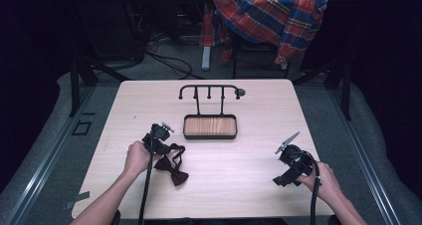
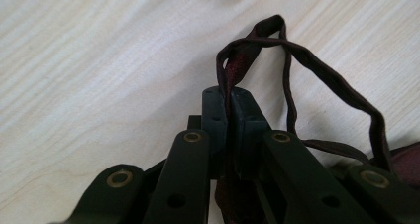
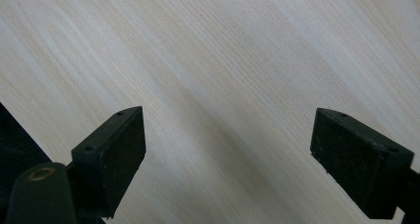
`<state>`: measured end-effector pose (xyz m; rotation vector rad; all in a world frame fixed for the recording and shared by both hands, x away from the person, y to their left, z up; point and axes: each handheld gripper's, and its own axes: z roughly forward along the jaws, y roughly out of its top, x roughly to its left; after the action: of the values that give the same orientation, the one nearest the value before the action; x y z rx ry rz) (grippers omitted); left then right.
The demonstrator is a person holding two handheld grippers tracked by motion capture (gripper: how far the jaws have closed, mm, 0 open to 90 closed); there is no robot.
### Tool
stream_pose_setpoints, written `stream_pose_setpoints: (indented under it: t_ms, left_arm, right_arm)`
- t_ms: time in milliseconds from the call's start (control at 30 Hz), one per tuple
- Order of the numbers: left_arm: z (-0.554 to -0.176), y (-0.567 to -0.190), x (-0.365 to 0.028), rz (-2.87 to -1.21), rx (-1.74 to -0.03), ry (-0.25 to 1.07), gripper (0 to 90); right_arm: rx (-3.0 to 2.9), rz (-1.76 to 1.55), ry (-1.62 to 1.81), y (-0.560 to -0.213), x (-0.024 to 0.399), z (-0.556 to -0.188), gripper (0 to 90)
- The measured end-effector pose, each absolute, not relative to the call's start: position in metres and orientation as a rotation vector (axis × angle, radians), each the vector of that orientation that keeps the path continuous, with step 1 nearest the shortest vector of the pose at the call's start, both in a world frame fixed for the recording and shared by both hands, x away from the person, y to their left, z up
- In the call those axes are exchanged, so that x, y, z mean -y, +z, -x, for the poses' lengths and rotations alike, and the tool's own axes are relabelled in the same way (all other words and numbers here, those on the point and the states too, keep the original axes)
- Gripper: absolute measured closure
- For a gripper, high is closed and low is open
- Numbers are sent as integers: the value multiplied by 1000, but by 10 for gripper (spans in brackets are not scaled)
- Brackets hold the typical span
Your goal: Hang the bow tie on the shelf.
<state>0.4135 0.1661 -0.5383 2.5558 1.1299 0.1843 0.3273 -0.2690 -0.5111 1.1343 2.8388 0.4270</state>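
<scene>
Left gripper (image 2: 229,110) fingers pinching bow tie strap (image 2: 297,55), right gripper (image 3: 228,154) fingers spread over bare table (image 3: 223,60) near front edge

A pale wood worktop (image 1: 249,155) carries a black-framed tray with a wooden base (image 1: 210,126) and a black hook rack (image 1: 209,91) rising behind it. Beyond the far edge, a red plaid shirt (image 1: 271,13) drapes over a chair, with cables (image 1: 166,60) on the floor.

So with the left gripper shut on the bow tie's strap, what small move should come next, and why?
Probably lift the left gripper a little. Its jaws are closed on the strap, but the bow tie lies flat on the table, short of the hook stand beyond it. The right gripper is open over bare wood.
</scene>
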Motion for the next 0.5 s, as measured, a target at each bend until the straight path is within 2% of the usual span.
stream_pose_setpoints:
  t_ms: [500]
  left_arm:
    - [-402,-515,-176,-2466,-1087,254,861]
  right_arm:
    - [-2830,-1127,405,-511,269,-327,135]
